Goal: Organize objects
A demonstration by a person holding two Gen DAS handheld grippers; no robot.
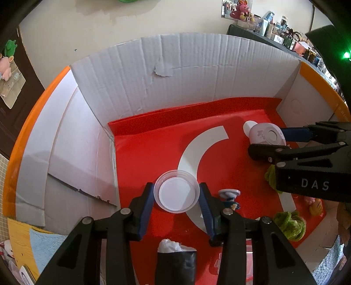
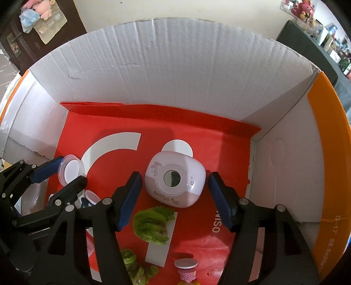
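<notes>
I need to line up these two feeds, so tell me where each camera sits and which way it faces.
Left wrist: on the left hand-held gripper, tilted steeply down into the cardboard box; its blue fingers flank a clear round lid; the right hand-held gripper enters from the right.
Right wrist: on the right hand-held gripper, also facing steeply down; its open fingers bracket a pink toy camera; the left hand-held gripper shows at left.
Shared: box, red liner, lid, toy camera, green plush.

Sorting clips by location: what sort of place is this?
Probably a lived-in room at home, not a lab: plush toys on a cluttered shelf, and a cardboard box holding a pink toy camera.
</notes>
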